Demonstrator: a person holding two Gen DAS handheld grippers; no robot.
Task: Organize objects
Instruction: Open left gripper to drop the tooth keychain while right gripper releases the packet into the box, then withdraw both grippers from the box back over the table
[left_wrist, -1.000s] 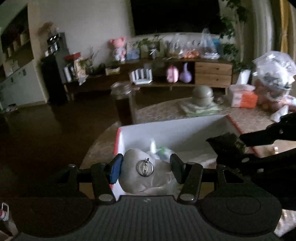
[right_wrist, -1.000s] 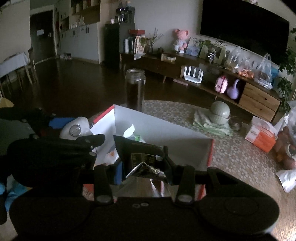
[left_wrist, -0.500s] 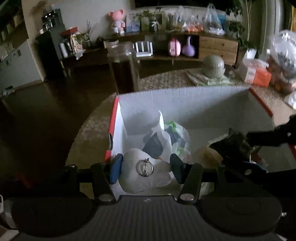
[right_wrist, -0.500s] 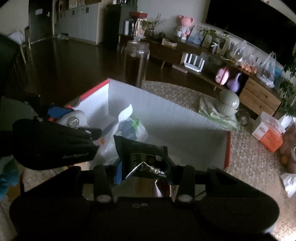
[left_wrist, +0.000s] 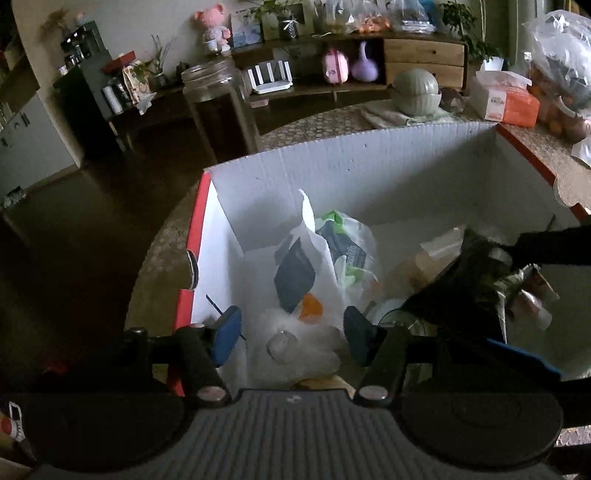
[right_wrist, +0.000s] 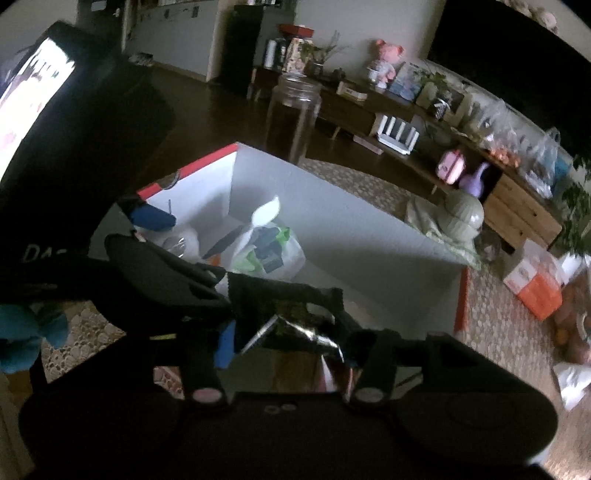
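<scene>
A white cardboard box with red edges (left_wrist: 369, 173) stands on the table; it also shows in the right wrist view (right_wrist: 332, 221). My left gripper (left_wrist: 291, 332) is open above the box's near left corner. A white pouch with a metal clip (left_wrist: 291, 350) lies in the box just below its fingers. A white plastic bag of packets (left_wrist: 325, 258) lies in the box (right_wrist: 266, 243). My right gripper (right_wrist: 284, 332) is shut on a dark foil snack packet (right_wrist: 284, 306), held over the box's right side; the packet also shows in the left wrist view (left_wrist: 480, 273).
A tall glass jar (left_wrist: 218, 107) stands behind the box (right_wrist: 295, 114). A green lidded pot on a cloth (left_wrist: 417, 92), an orange and white tissue pack (left_wrist: 506, 101) and a clear bag of goods (left_wrist: 561, 55) lie on the table beyond. A sideboard lines the far wall.
My left gripper lowered into the box, opened and let go of the white pouch, which now lies in the box. My right gripper moved forward over the box with the packet.
</scene>
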